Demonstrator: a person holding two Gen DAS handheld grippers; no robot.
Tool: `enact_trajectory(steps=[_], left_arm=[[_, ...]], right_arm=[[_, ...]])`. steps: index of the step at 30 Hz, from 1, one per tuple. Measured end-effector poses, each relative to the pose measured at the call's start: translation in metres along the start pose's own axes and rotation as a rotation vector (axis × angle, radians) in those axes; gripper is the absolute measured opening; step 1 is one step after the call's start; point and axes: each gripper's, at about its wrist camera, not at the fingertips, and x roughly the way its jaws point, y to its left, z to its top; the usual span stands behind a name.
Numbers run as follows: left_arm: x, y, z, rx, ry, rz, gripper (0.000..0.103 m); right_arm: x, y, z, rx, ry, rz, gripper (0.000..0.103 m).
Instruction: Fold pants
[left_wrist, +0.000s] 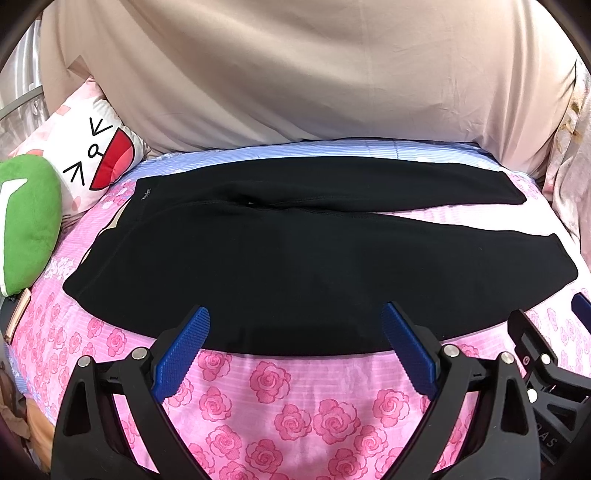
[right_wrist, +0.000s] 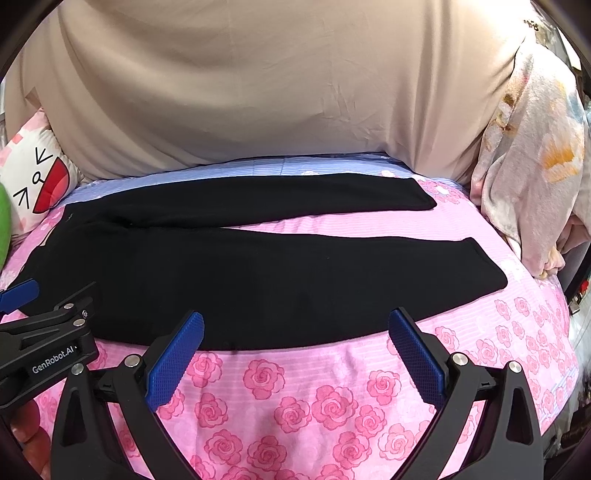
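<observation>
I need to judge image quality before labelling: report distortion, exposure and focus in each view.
Left wrist view: strong fisheye bowing, dark vignette corners; the black pants read as near-featureless black; the rose-print bedspread is sharp. Right wrist view: same bowing; even lighting, no glare; the fingers are crisp.

Ahead of my left claw (left_wrist: 297, 317), the pants (left_wrist: 295, 258) lie flat on the bed (left_wrist: 277, 398), waistband to the left, both legs running right. The near leg lies just beyond the claw's fingertips; the far leg lies behind it, with a gap between them toward the right. My right claw (right_wrist: 295, 325) sits just right of the left, fingers spread, short of the near leg's edge. Two pillows (left_wrist: 85, 158) rest left of the waistband. A sheet (left_wrist: 314, 81) hangs behind the bed; a blanket (right_wrist: 528, 166) is heaped far right.
</observation>
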Motion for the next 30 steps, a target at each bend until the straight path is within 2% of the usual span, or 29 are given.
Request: enact_trajectory(steps=[23, 26, 28, 30], left_arm=[[0.01, 0.0, 0.007, -0.003, 0.011, 0.0, 0.092], [0.014, 0.029, 0.021, -0.057, 0.024, -0.063, 0.092], [0.02, 0.06, 0.037, -0.129, 0.041, -0.118, 0.092], [0.027, 0.096, 0.058, -0.205, 0.033, -0.106, 0.092]], right_arm=[[0.015, -0.004, 0.005, -0.02, 0.029, 0.021, 0.098], [0.031, -0.046, 0.031, 0.04, 0.074, 0.13, 0.098], [0.049, -0.091, 0.05, 0.109, 0.074, 0.155, 0.098], [0.079, -0.145, 0.076, 0.187, 0.081, 0.146, 0.098]])
